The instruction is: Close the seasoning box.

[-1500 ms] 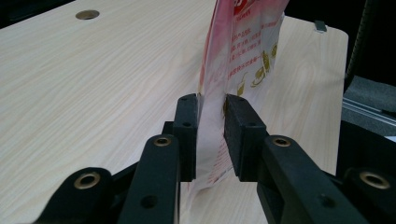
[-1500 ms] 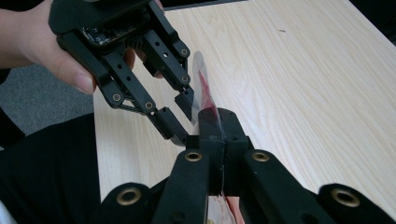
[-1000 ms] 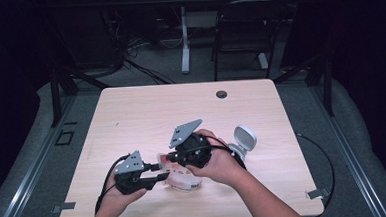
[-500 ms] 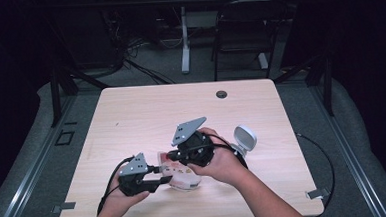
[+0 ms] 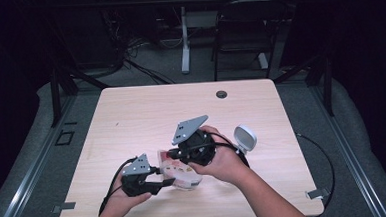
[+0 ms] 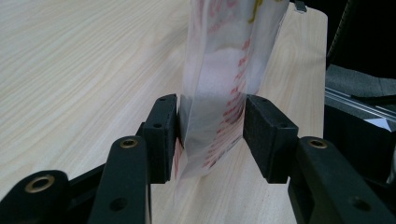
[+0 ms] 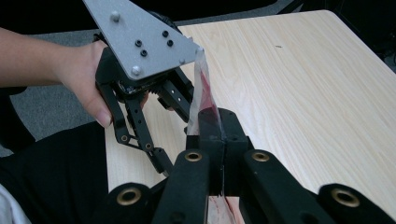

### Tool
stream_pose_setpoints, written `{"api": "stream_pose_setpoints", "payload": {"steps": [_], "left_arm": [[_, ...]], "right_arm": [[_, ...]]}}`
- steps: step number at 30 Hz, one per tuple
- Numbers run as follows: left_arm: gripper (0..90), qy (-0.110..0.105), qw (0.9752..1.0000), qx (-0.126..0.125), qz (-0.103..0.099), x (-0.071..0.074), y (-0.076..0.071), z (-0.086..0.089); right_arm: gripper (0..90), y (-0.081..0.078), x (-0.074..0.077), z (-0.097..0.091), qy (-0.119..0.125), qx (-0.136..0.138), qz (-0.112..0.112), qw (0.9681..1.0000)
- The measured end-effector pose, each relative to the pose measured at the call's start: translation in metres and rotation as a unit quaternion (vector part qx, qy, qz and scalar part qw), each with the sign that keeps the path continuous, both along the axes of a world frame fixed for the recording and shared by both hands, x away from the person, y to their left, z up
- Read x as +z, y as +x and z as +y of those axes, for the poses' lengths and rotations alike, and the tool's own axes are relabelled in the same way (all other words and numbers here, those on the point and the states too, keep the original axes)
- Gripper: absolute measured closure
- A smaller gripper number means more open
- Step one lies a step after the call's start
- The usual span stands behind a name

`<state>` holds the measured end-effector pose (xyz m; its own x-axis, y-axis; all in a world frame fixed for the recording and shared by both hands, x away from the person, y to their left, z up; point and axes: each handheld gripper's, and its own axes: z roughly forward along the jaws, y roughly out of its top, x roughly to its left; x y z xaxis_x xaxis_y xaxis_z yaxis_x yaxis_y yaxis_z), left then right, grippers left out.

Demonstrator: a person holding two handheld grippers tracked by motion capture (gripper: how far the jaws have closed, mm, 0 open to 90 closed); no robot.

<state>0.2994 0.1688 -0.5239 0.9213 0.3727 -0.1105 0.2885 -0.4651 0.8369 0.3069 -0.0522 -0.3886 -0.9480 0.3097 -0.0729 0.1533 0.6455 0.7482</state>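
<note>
Lower centre of the high view: a clear plastic bag with red print (image 5: 180, 171) sits between the two claws, just above the light wood tabletop (image 5: 146, 111).

Right claw (image 7: 218, 122): clenched on the bag's edge. The right gripper view shows the jaws pressed together with the film pinched flat between them, red print showing below.

Left claw (image 6: 211, 128): jaws have just been opening. In the left gripper view the bag hangs upright between the pads; the left-hand pad (image 6: 161, 135) is touching or just beside the film, the right-hand pad stands slightly apart from it. Grip released, bag between the jaws.

A round white object (image 5: 244, 138) lies on the tabletop right of the right hand (image 5: 223, 162).
</note>
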Motion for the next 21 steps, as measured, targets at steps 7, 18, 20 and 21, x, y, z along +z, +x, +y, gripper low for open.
{"api": "stream_pose_setpoints", "payload": {"steps": [7, 18, 20, 21], "left_arm": [[52.1, 0.011, 0.9999, -0.004, -0.004, -0.004, 0.001, -0.004], [46.6, 0.014, 0.9999, -0.007, 0.001, -0.011, 0.002, -0.008], [45.5, 0.017, 0.9998, -0.007, 0.002, -0.013, 0.002, -0.009], [45.5, 0.017, 0.9998, -0.008, 0.001, -0.013, 0.003, -0.01]], "right_arm": [[90.0, -0.001, 0.003, -0.001, -0.001, 0.0, -0.003, 1.0], [90.0, -0.002, 0.007, -0.002, 0.006, -0.001, -0.006, 1.0], [90.0, -0.002, 0.008, -0.003, 0.008, 0.001, -0.005, 1.0], [90.0, -0.002, 0.008, -0.003, 0.008, 0.001, -0.005, 1.0]]}}
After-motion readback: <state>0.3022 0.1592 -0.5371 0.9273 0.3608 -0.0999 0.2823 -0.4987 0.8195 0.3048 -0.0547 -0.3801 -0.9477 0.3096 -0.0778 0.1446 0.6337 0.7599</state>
